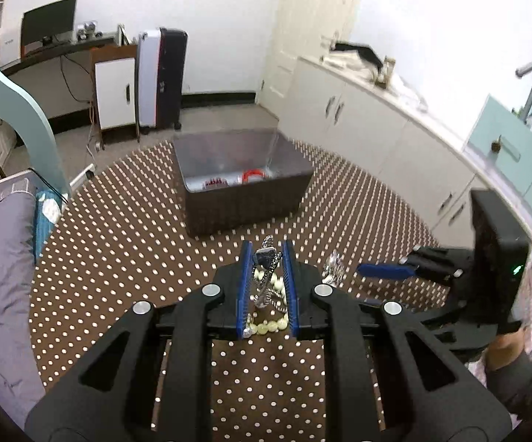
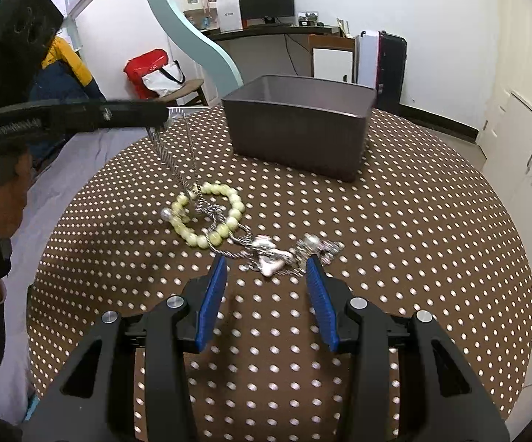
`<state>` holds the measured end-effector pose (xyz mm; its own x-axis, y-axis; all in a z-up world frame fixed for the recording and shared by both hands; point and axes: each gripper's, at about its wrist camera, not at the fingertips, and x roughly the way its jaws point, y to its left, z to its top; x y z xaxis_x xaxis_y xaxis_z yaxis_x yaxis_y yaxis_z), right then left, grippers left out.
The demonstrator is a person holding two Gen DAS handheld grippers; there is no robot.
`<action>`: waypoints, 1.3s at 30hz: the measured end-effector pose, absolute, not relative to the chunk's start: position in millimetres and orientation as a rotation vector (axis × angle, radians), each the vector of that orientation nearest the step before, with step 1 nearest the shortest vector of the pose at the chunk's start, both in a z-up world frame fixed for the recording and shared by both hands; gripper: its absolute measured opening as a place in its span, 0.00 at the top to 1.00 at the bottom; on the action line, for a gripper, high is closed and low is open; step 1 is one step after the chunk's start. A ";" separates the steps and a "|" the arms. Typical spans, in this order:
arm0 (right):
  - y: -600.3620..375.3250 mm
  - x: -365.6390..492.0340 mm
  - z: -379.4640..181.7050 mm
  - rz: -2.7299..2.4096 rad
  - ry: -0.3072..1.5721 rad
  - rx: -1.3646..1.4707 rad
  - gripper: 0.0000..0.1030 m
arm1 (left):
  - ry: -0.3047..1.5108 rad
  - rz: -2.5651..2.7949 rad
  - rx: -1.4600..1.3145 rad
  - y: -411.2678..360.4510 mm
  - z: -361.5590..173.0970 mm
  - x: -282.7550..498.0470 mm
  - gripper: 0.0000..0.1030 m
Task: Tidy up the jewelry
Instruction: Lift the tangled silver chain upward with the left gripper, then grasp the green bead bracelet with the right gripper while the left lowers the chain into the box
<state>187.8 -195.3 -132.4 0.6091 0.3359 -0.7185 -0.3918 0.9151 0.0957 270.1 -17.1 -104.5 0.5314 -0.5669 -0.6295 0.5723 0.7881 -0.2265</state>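
Left gripper (image 1: 266, 258) is clamped on a silver chain (image 2: 177, 162) — it's tangled through the bead bracelet (image 2: 207, 213) (could drag along). Right gripper (image 2: 266, 269) hangs apart.

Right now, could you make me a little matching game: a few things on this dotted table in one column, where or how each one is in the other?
1. silver chain
2. pale bead bracelet
3. red ring
4. right gripper

a. inside the dark bin
b. open, above the tablecloth
c. lifted by the left gripper
d. lying on the cloth

Pairs: 1-c, 2-d, 3-a, 4-b
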 end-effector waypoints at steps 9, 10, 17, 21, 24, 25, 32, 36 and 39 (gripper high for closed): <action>-162.3 214.3 -130.4 0.462 0.796 -0.085 0.59 | 0.642 -0.690 -0.045 9.9 -63.8 257.1 0.84; -160.6 217.1 -132.1 0.467 0.803 -0.088 0.59 | 0.639 -0.697 -0.045 11.2 -61.7 256.5 0.84; -148.3 241.2 -138.6 0.434 0.845 -0.153 0.61 | 0.610 -0.675 -0.052 21.6 -52.9 254.3 0.84; -155.3 235.7 -135.1 0.464 0.833 -0.125 0.61 | 0.580 -0.659 -0.069 36.4 -43.8 252.1 0.84; -150.0 229.5 -134.7 0.498 0.826 -0.144 0.61 | 0.569 -0.647 -0.078 41.3 -40.2 252.0 0.84; -146.0 226.1 -135.4 0.519 0.827 -0.157 0.61 | 0.564 -0.643 -0.077 42.7 -39.2 251.0 0.84; -124.4 226.4 -140.0 0.495 0.834 -0.224 0.61 | 0.534 -0.617 -0.092 58.8 -29.7 244.1 0.84; -118.1 231.0 -135.7 0.546 0.831 -0.224 0.61 | 0.525 -0.603 -0.100 69.3 -25.4 241.3 0.84; -118.0 240.7 -139.2 0.540 0.843 -0.197 0.62 | 0.521 -0.595 -0.114 74.9 -23.3 240.6 0.84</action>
